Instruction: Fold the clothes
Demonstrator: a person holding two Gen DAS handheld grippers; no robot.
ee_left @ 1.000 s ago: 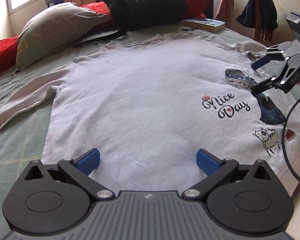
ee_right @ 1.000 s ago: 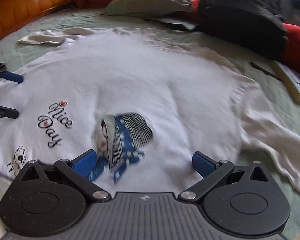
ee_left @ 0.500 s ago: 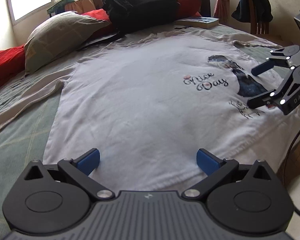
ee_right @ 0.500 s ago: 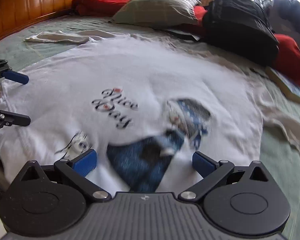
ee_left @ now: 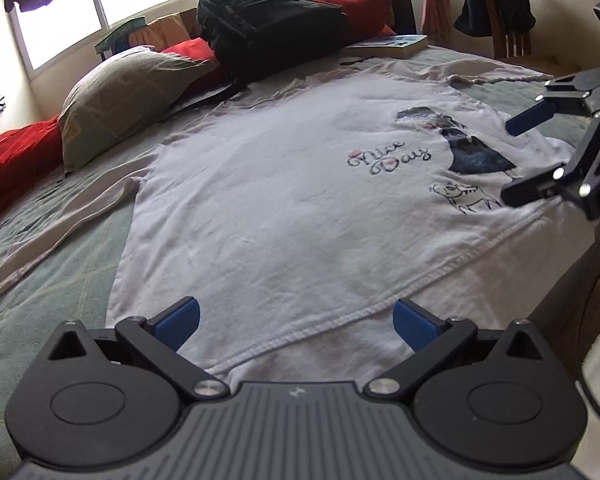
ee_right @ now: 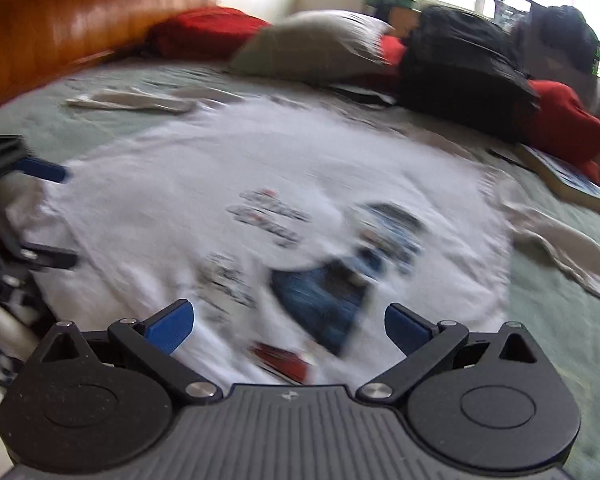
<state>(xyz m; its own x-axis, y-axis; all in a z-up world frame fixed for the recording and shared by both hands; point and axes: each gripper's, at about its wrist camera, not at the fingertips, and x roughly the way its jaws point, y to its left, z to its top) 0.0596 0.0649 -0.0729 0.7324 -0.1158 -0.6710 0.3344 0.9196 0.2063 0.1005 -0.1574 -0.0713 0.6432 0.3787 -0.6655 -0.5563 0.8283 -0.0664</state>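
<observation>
A white long-sleeved shirt (ee_left: 284, 208) with "Nice Day" lettering and a printed figure lies spread flat, front up, on the green bedspread (ee_left: 40, 248). Its hem runs along the near bed edge. My left gripper (ee_left: 296, 320) is open just above the hem at the shirt's near left part, holding nothing. The right gripper (ee_left: 512, 160) shows at the right in the left wrist view, open over the hem beside the print. In the blurred right wrist view the same shirt (ee_right: 228, 168) fills the middle, and my right gripper (ee_right: 288, 322) stands open over the print's lower end.
A black backpack (ee_left: 268, 16), a grey pillow (ee_left: 128, 92), red cushions (ee_left: 16, 164) and a book (ee_left: 388, 44) lie at the far side of the bed. A wooden headboard (ee_right: 68, 28) stands at the left. A chair with dark clothing (ee_left: 496, 8) is beyond the bed.
Both grippers have drawn back toward the near edge of the bed, so the hem has come into view beneath them. Both stay open. The shirt has not moved.
</observation>
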